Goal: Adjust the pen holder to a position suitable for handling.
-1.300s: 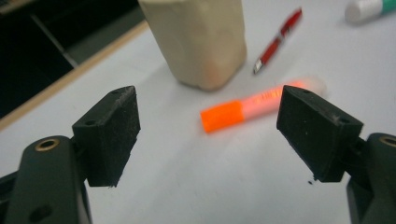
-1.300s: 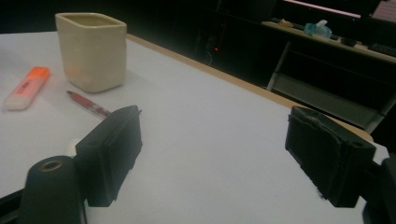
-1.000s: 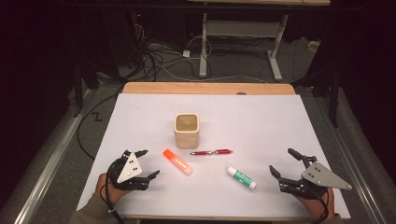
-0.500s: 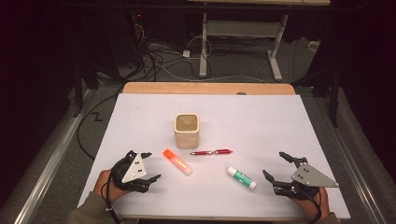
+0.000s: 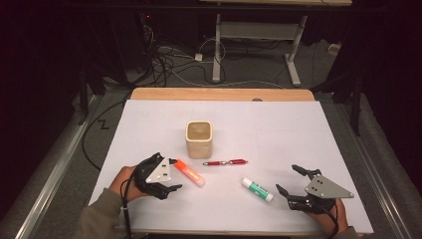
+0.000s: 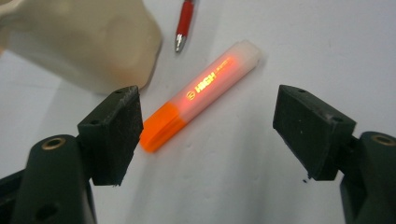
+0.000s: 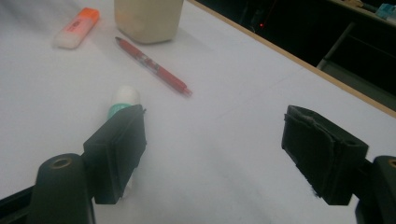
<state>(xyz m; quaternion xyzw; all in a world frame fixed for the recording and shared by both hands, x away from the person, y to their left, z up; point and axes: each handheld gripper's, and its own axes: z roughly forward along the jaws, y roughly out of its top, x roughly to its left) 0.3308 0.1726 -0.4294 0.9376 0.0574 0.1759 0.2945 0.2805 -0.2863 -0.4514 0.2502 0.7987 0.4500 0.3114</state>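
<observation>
We list on the white bench (image 5: 278,124): left tongs (image 5: 169,175), jaws spread wide, nothing held, just beside the orange highlighter (image 5: 189,173); beige cup (image 5: 199,139) upright behind it; red pen (image 5: 225,162) lying flat; green-and-white glue stick (image 5: 257,189); right tongs (image 5: 292,185), jaws likewise apart and empty, near the glue stick.

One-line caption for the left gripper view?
Open left claw facing an orange highlighter lying beside a beige cup and a red pen.
</observation>
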